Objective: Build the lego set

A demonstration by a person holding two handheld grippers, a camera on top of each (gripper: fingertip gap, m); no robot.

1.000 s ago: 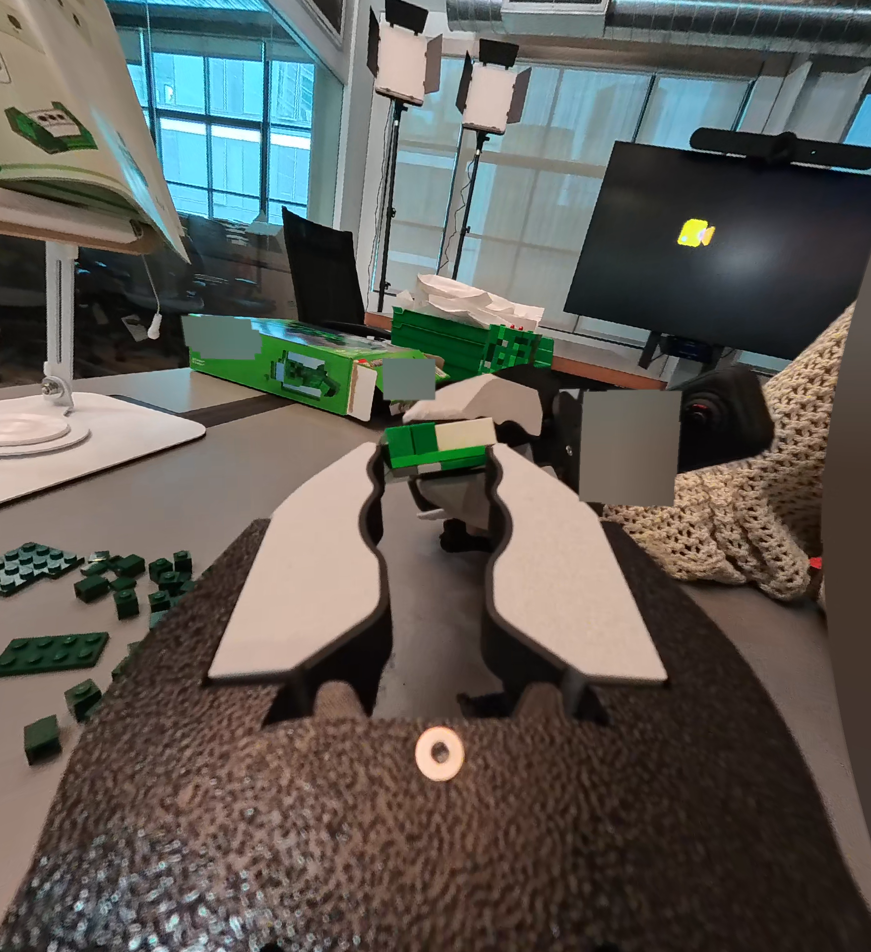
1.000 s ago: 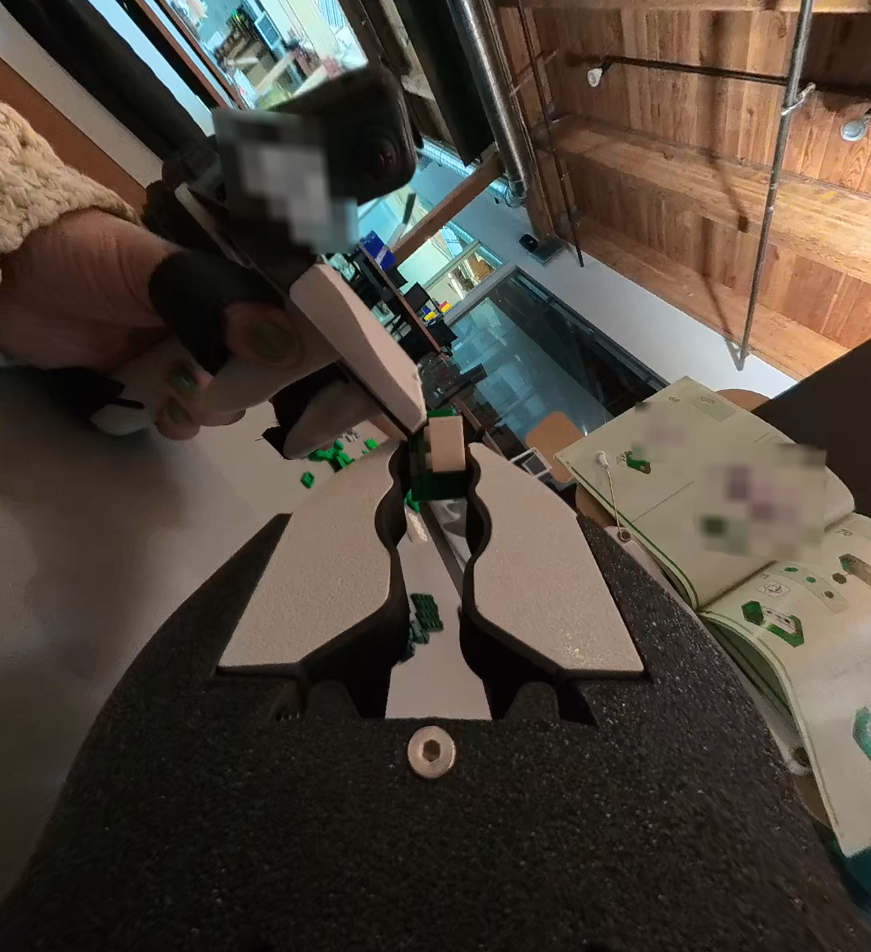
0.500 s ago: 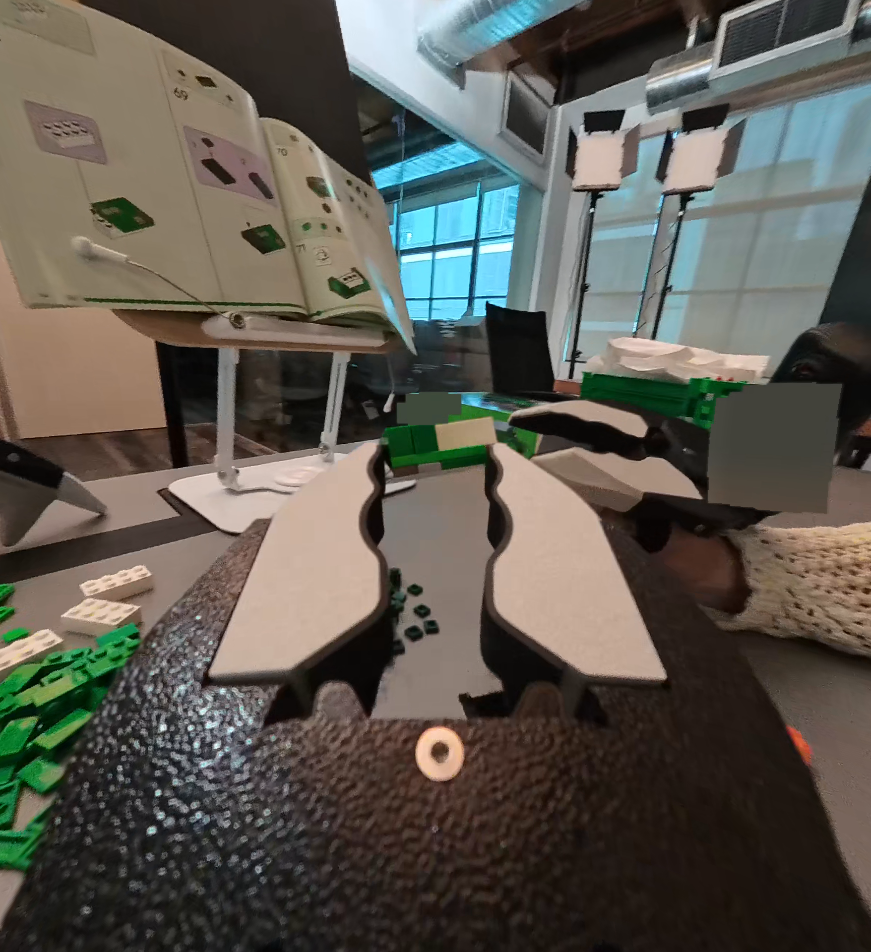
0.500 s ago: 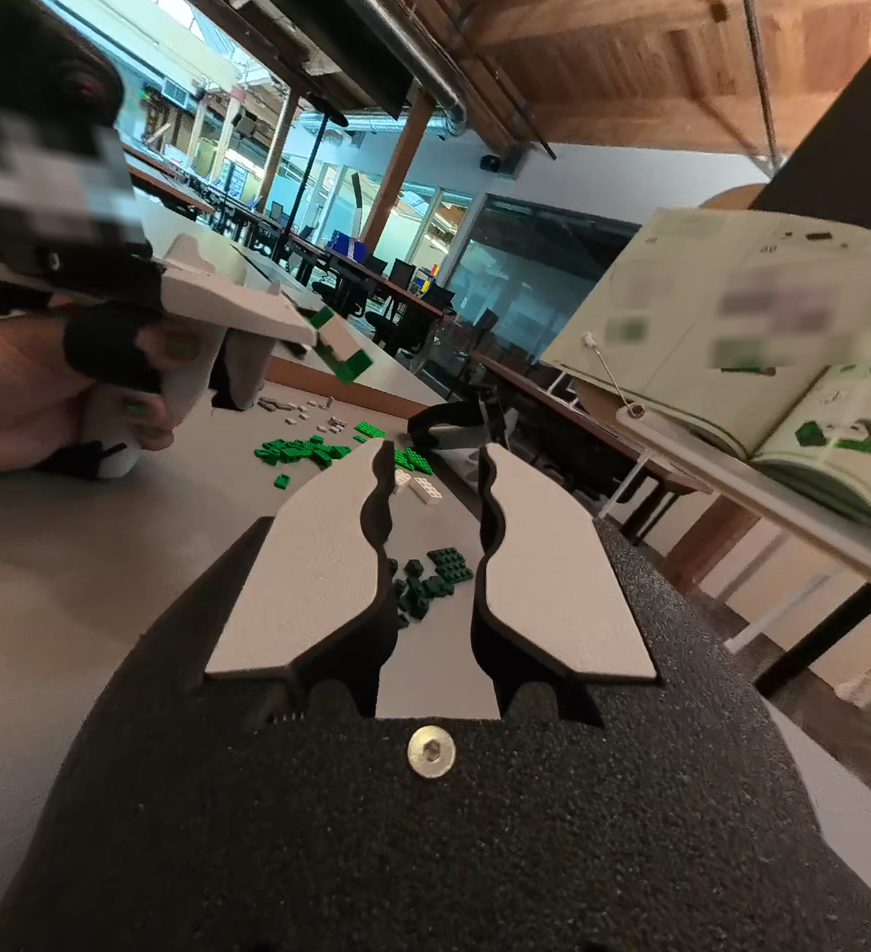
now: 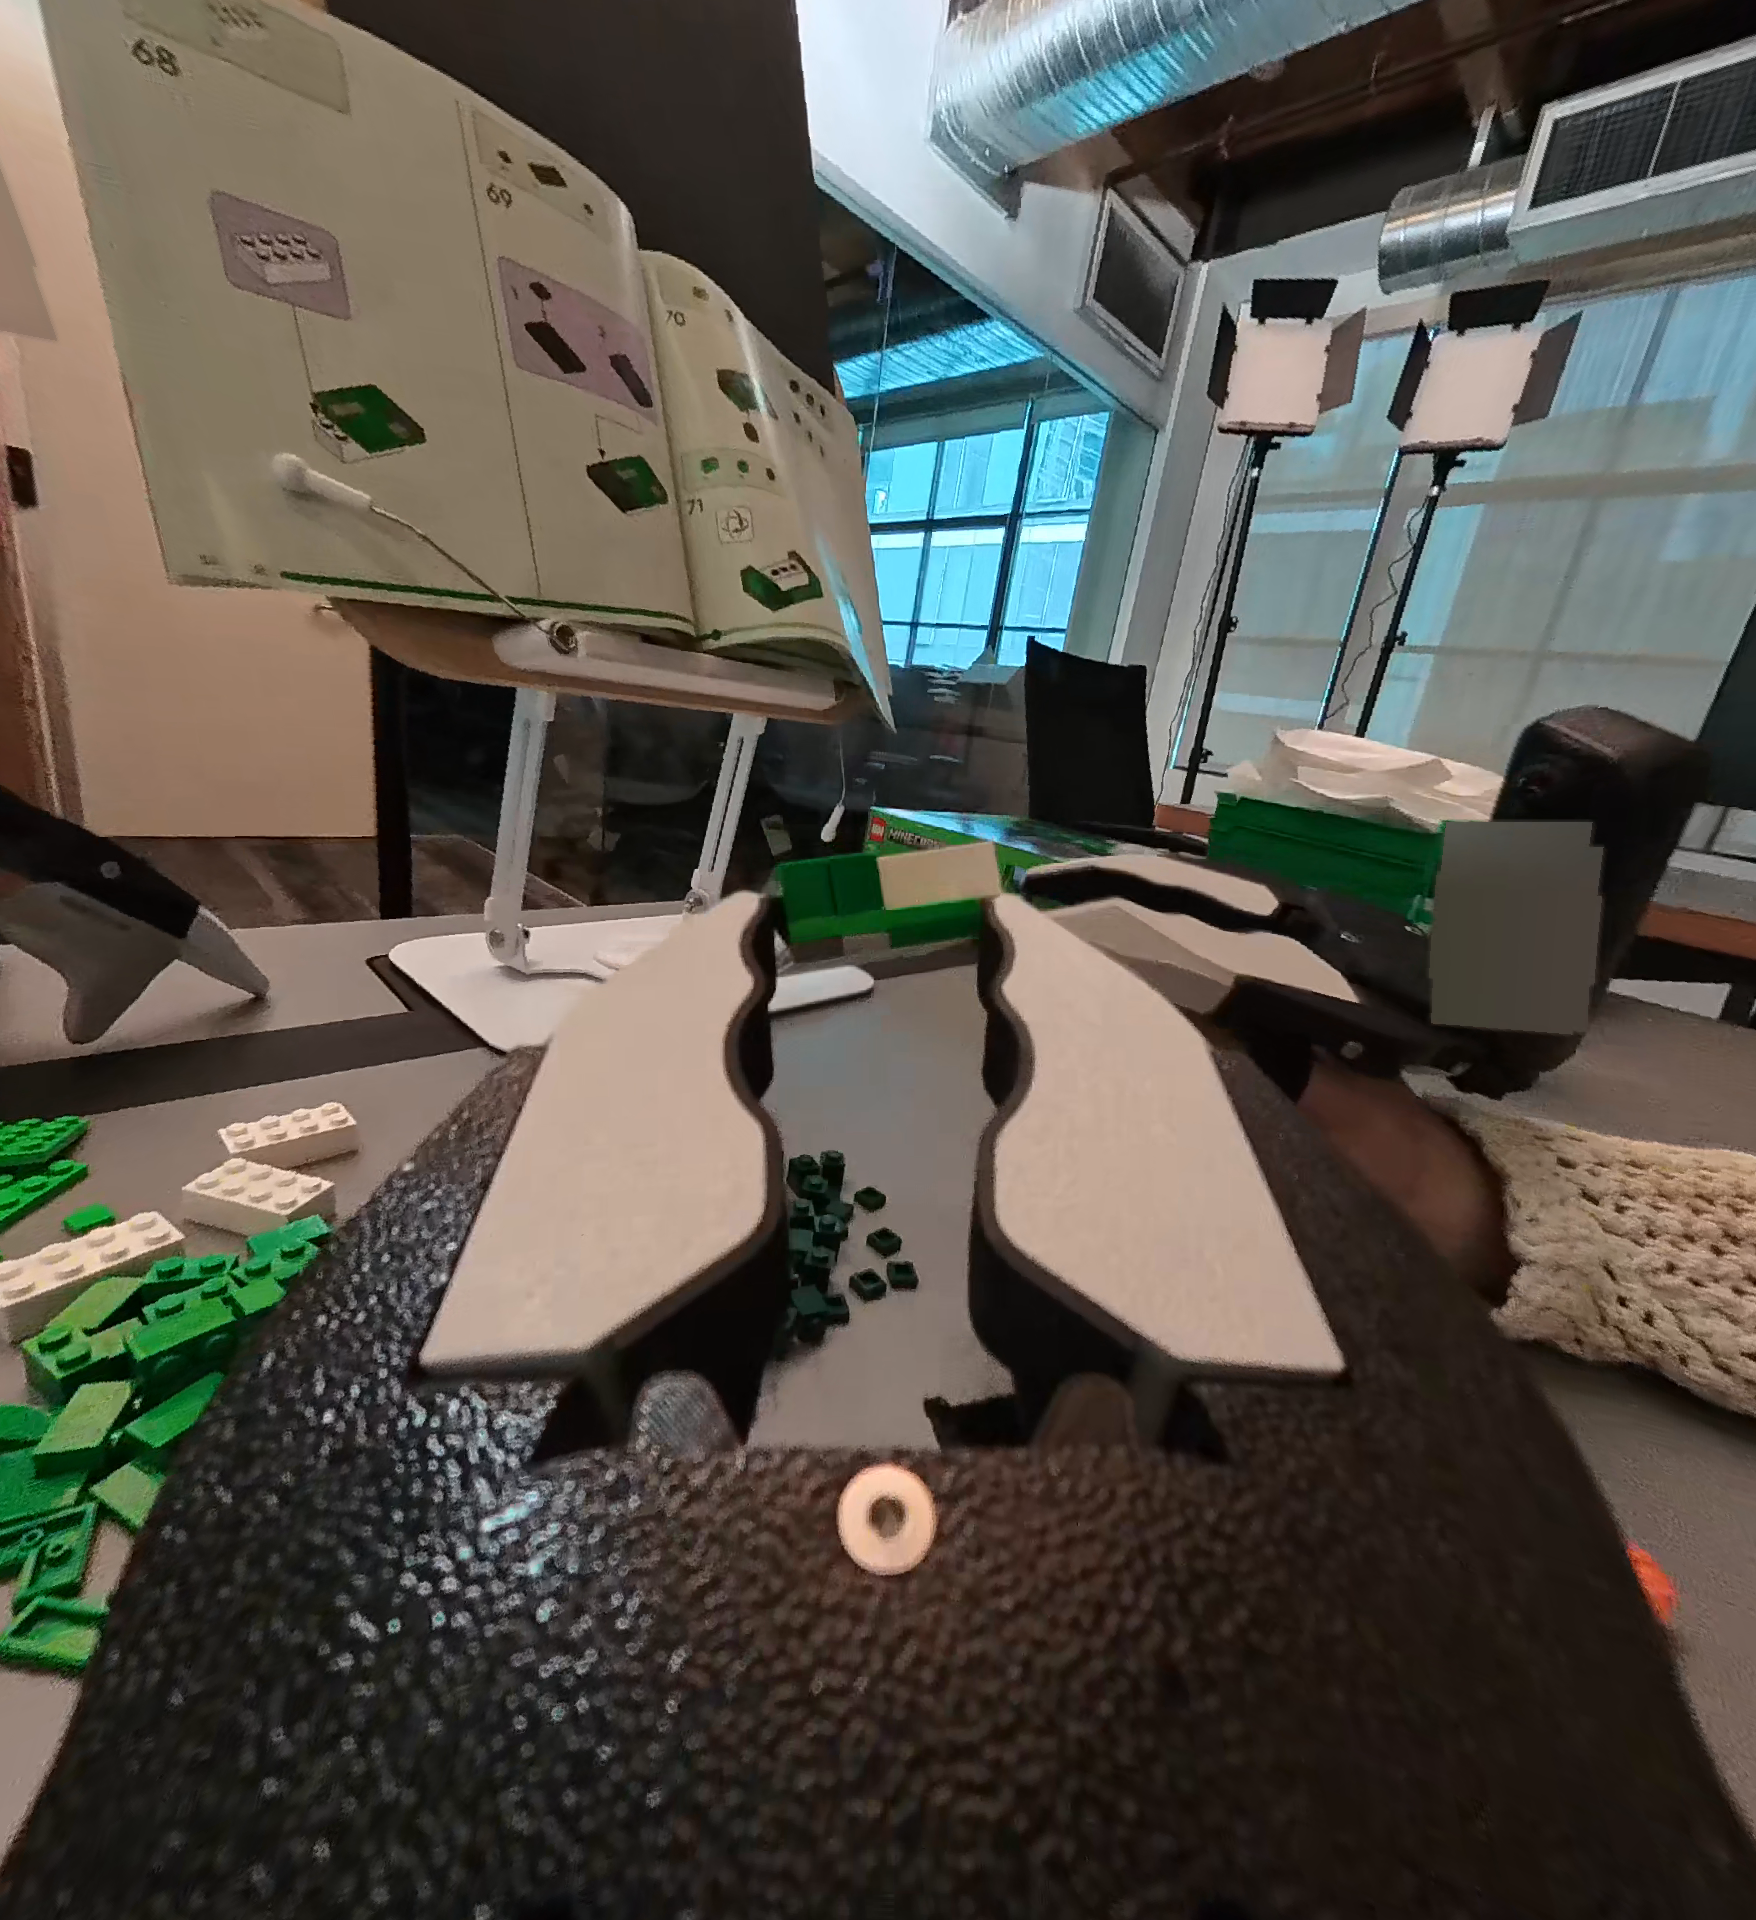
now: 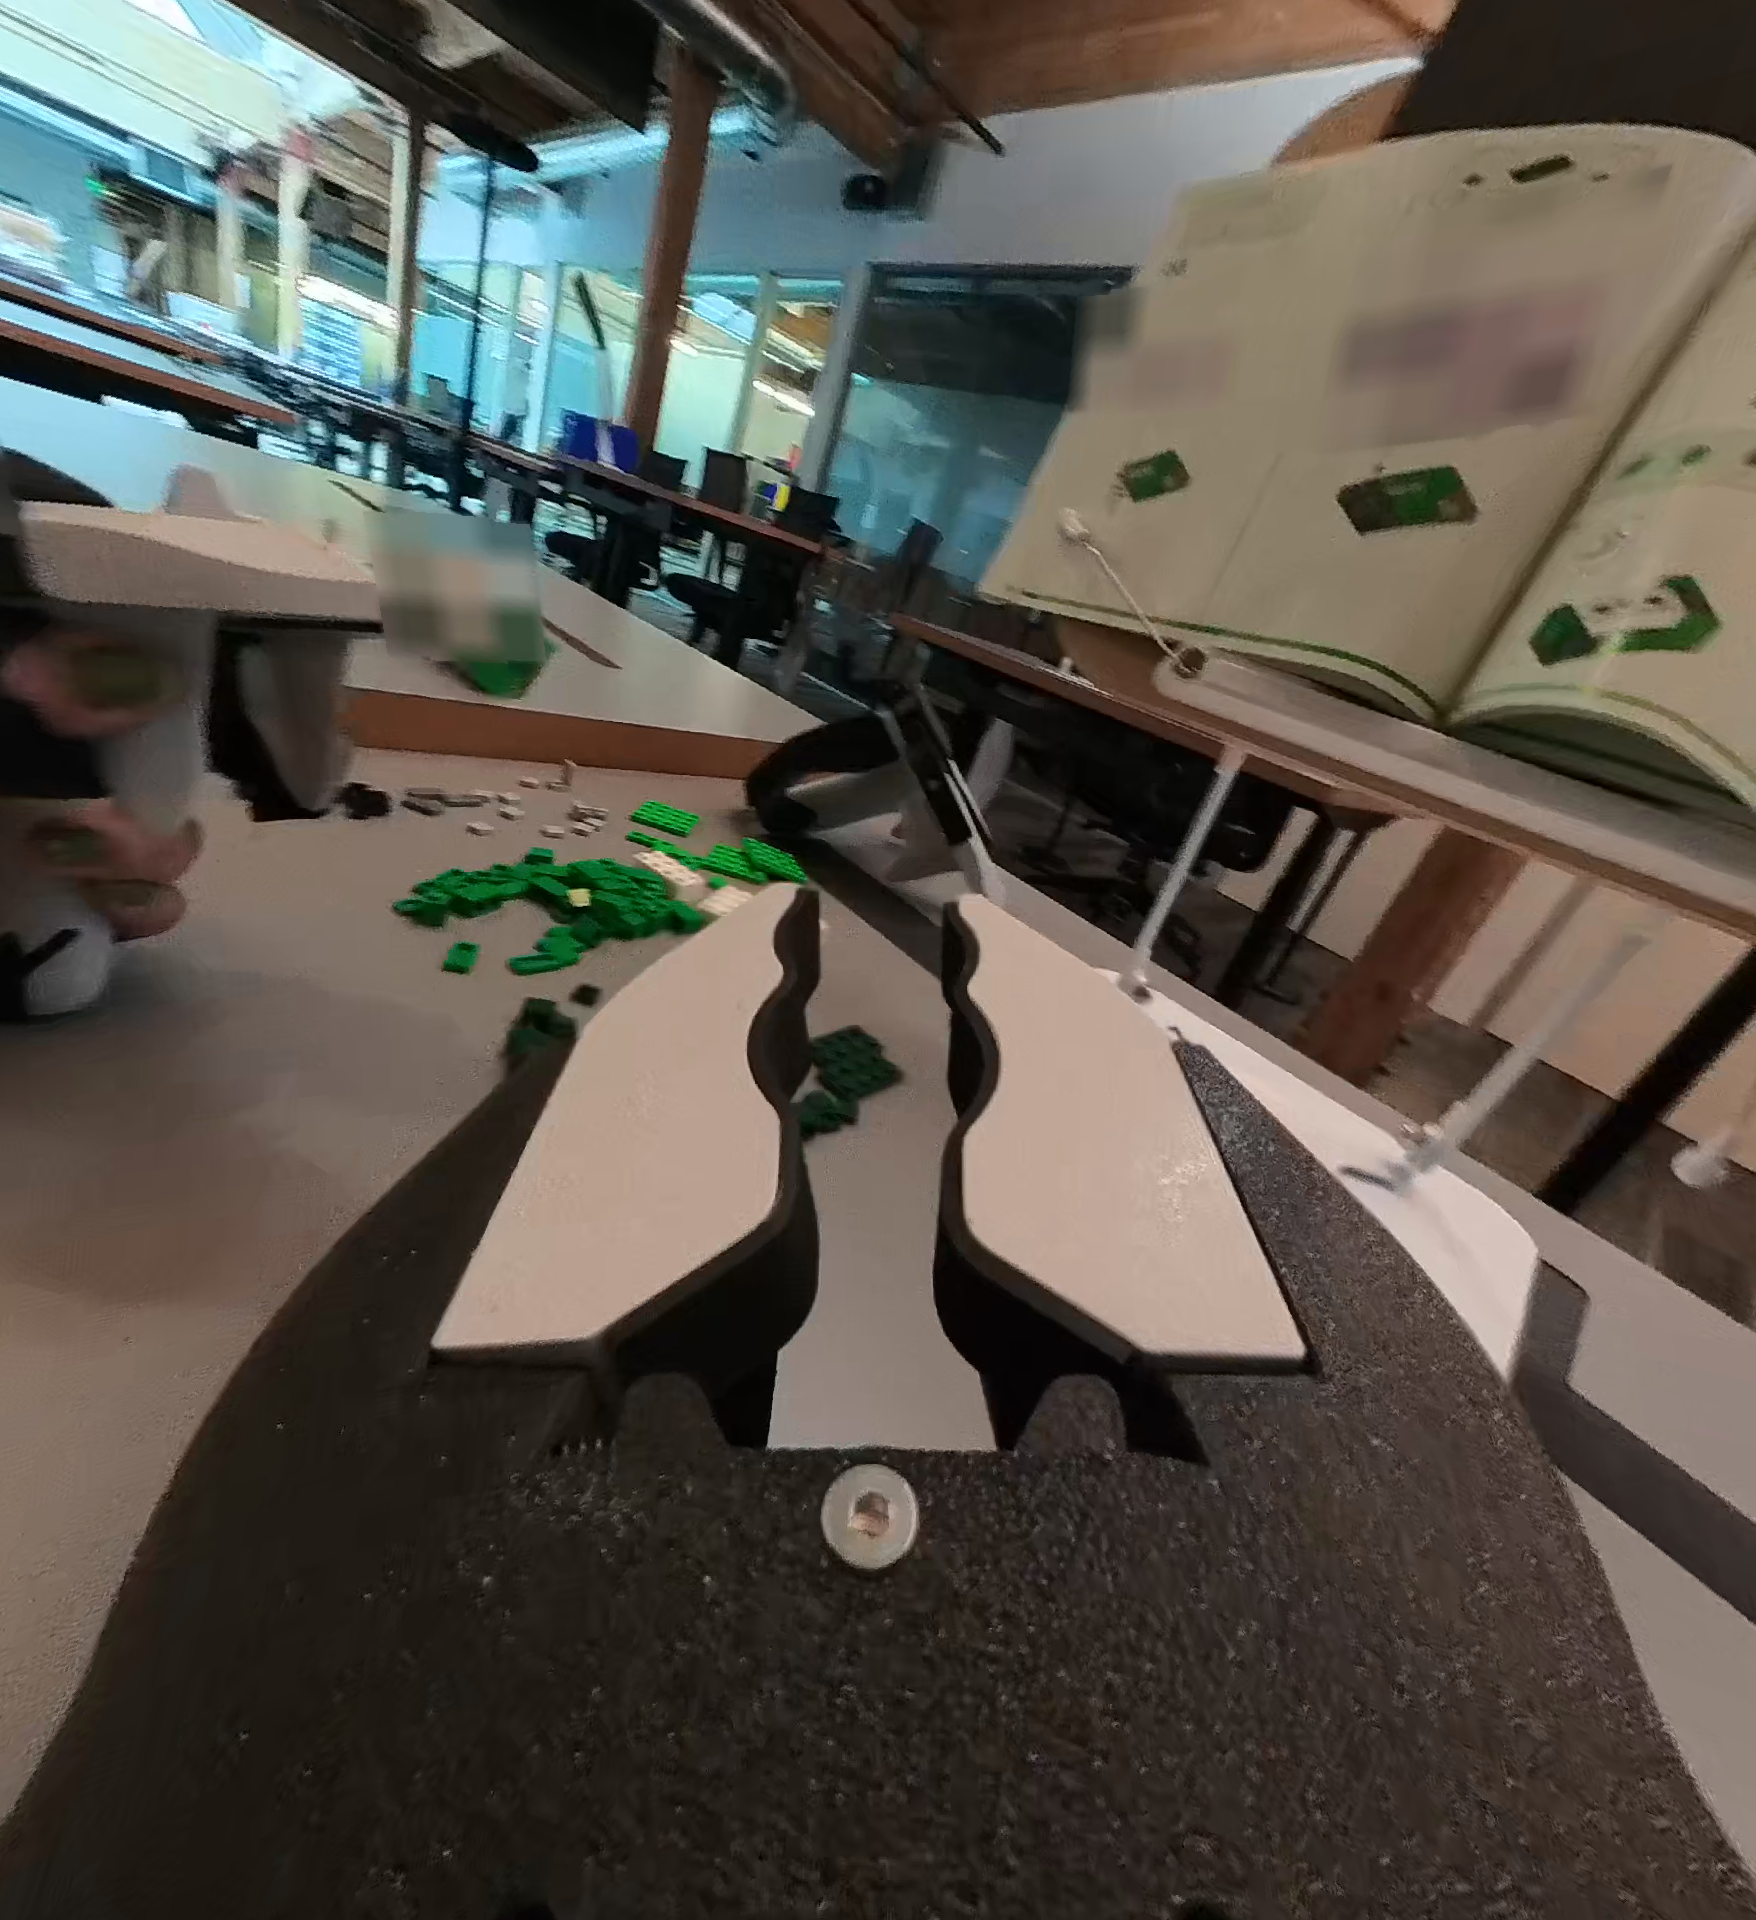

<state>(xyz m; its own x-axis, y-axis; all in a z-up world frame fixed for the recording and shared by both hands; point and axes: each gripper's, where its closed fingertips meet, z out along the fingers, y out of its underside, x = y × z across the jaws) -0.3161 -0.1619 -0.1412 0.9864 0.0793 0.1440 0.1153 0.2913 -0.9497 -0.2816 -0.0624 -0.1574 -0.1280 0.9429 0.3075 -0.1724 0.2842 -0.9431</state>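
My left gripper (image 5: 879,914) is shut on a small green and white lego assembly (image 5: 853,920), held in the air above the grey table (image 5: 1684,1507). My right gripper (image 6: 879,914) is open and empty, low over the table; it also shows in the left wrist view (image 5: 1056,904), just right of the assembly and apart from it. In the right wrist view the left gripper (image 6: 365,613) is at the far left with the blurred assembly (image 6: 484,655). Dark green small pieces (image 5: 843,1236) lie below my left fingers. A dark green plate (image 6: 853,1060) lies under the right fingers.
A pile of bright green pieces (image 5: 95,1382) and white bricks (image 5: 250,1195) lies to the left, also seen in the right wrist view (image 6: 562,904). An open instruction book (image 5: 458,343) sits on a white stand (image 5: 635,966). A spare gripper (image 5: 74,925) rests on the table. A green box (image 5: 988,842) stands behind.
My right gripper let go of the assembly, pulled away and dropped low over the table. My left gripper kept the assembly and swung to face the book.
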